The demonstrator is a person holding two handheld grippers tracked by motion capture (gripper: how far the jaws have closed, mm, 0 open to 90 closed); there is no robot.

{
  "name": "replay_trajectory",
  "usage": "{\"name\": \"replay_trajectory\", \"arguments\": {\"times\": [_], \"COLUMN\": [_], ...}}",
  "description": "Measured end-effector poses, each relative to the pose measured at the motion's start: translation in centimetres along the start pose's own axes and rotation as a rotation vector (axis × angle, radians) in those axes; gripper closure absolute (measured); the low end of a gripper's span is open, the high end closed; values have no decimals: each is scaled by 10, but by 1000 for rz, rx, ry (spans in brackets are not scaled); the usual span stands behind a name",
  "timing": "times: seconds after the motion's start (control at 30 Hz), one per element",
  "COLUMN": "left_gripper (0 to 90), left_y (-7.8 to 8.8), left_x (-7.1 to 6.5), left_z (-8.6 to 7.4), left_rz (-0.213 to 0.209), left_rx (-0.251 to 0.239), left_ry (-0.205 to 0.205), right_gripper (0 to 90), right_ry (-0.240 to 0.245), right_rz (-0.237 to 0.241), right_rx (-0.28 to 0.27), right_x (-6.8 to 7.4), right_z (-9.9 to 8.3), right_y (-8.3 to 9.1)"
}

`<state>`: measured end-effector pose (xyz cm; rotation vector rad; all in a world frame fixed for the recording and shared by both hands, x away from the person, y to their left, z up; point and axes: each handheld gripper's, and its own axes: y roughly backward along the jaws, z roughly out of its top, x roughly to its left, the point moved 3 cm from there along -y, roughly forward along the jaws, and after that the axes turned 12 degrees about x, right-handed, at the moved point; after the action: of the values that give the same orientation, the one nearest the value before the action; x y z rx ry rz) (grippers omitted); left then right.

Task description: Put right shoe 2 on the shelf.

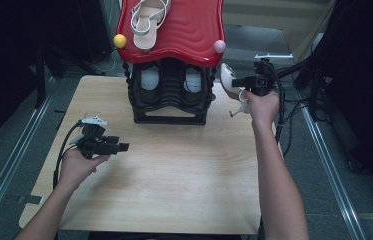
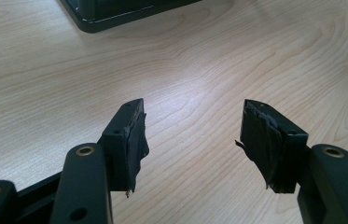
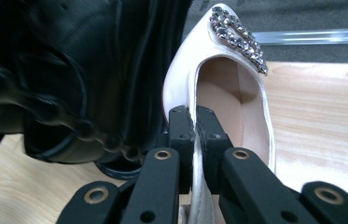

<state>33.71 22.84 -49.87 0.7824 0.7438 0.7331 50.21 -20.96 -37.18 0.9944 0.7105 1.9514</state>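
My right gripper (image 3: 194, 122) is shut on the side wall of a white high-heeled shoe (image 3: 218, 88) with a rhinestone ornament on its toe. In the high view this shoe (image 1: 227, 80) hangs off the table beside the right end of a black shoe rack (image 1: 170, 95) with a red wavy top (image 1: 184, 30), and the right gripper (image 1: 246, 82) is held by a hand just right of it. A white strappy sandal (image 1: 149, 20) lies on the red top. My left gripper (image 2: 192, 135) is open over bare wood; in the high view the left gripper (image 1: 121, 146) is at the table's left.
Two dark shoes sit inside the rack's lower shelf (image 1: 149, 82). A yellow ball (image 1: 119, 40) and a pink ball (image 1: 219, 46) cap the red top's front corners. The wooden table (image 1: 174, 170) stretches in front of the rack. Metal rails (image 1: 324, 150) run along both sides.
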Motion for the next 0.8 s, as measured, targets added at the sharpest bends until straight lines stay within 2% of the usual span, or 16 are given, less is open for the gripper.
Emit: {"name": "replay_trajectory", "arguments": {"times": [0.4,0.6,0.8], "left_gripper": [408,408,408], "left_y": [0,-1,0], "left_x": [-1,-2,-3], "left_z": [0,1,1], "left_rz": [-3,-2,-6], "left_rx": [-1,-4,-4], "left_ry": [-4,-5,-4], "right_gripper": [884,884,883], "right_ry": [10,21,33], "right_rz": [6,-13,-2], "right_rx": [-42,-60,-82], "right_x": [20,30,40], "right_z": [25,37,47], "right_y": [38,58,77]}}
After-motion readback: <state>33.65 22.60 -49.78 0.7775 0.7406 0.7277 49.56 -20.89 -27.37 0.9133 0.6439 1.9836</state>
